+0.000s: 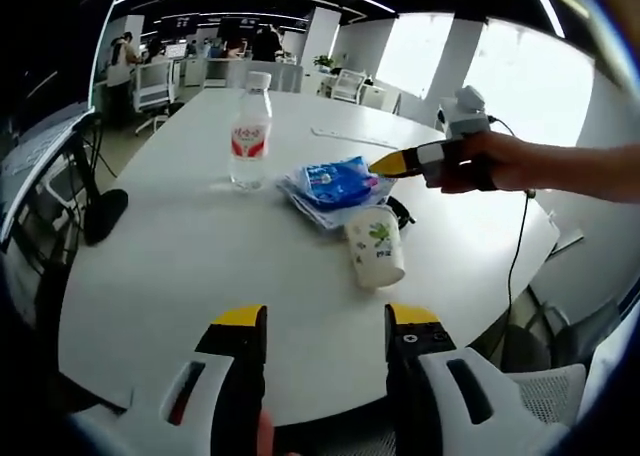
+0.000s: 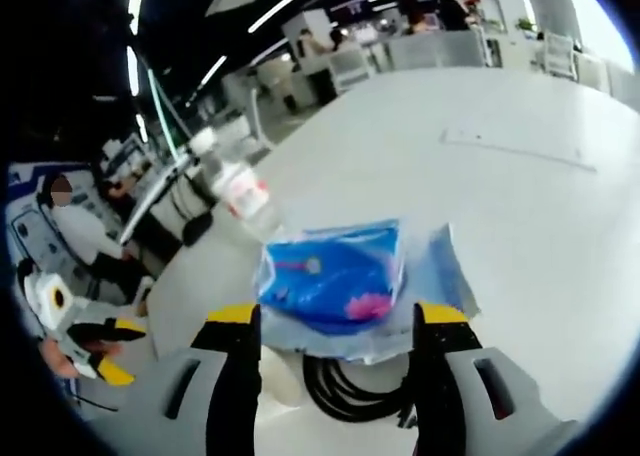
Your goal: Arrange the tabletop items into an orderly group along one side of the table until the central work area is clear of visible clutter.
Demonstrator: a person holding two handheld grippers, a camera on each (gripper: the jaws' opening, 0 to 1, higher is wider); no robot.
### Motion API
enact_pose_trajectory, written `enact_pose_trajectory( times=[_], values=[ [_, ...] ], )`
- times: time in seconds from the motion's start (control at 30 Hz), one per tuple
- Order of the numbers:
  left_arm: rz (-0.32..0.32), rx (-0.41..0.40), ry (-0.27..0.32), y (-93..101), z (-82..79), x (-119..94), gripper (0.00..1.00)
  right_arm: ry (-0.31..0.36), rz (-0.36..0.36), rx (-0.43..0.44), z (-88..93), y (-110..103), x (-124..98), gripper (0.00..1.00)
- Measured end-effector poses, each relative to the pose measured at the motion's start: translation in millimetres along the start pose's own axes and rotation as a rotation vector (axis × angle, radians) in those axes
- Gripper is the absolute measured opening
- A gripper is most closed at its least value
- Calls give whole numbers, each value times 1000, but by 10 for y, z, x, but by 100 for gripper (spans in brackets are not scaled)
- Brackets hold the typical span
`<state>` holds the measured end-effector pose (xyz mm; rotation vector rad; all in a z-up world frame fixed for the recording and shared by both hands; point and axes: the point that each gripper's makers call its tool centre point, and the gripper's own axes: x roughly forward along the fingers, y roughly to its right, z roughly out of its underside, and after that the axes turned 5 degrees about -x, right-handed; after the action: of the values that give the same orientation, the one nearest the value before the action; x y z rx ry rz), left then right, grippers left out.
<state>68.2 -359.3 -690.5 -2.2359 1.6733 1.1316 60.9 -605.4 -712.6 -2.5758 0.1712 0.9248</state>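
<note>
In the left gripper view the left tool [image 1: 325, 321] hangs wide open and empty over bare white surface [image 1: 180, 276] near its edge; beyond stand a paper cup [image 1: 376, 246], a blue packet [image 1: 335, 183] and a water bottle [image 1: 250, 131], with the right tool [image 1: 385, 164] at the packet, its opening unclear. In the right gripper view the right tool [image 2: 335, 316] gapes, empty, astride the packet [image 2: 335, 271] over a black cable [image 2: 350, 386]; the bottle [image 2: 235, 181] stands beyond, open surface to the right.

In the right gripper view, the coiled black cable [image 2: 345, 386] lay partly hidden under the blue packet [image 2: 335, 276], and the water bottle [image 2: 235, 186] was blurred, so its label could not be read. In the left gripper view, the same cable showed only as a small dark part behind the paper cup [image 1: 376, 244]. The far edge of the counter [image 1: 180, 266] was too small to tell details.
</note>
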Motion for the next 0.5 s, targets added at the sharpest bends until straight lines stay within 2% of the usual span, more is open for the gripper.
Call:
enact_pose_trajectory(
  times=[0.17,0.3,0.5],
  values=[
    [1,-4,-5,16,18,0,47,-7,8,10,-27,43,65,58],
    [3,-6,-9,31,35,2,47,-5,33,43,-57,150,118,51],
    [1,-6,-15,28,41,7,47,-17,43,58,-85,214,202,48]
  ],
)
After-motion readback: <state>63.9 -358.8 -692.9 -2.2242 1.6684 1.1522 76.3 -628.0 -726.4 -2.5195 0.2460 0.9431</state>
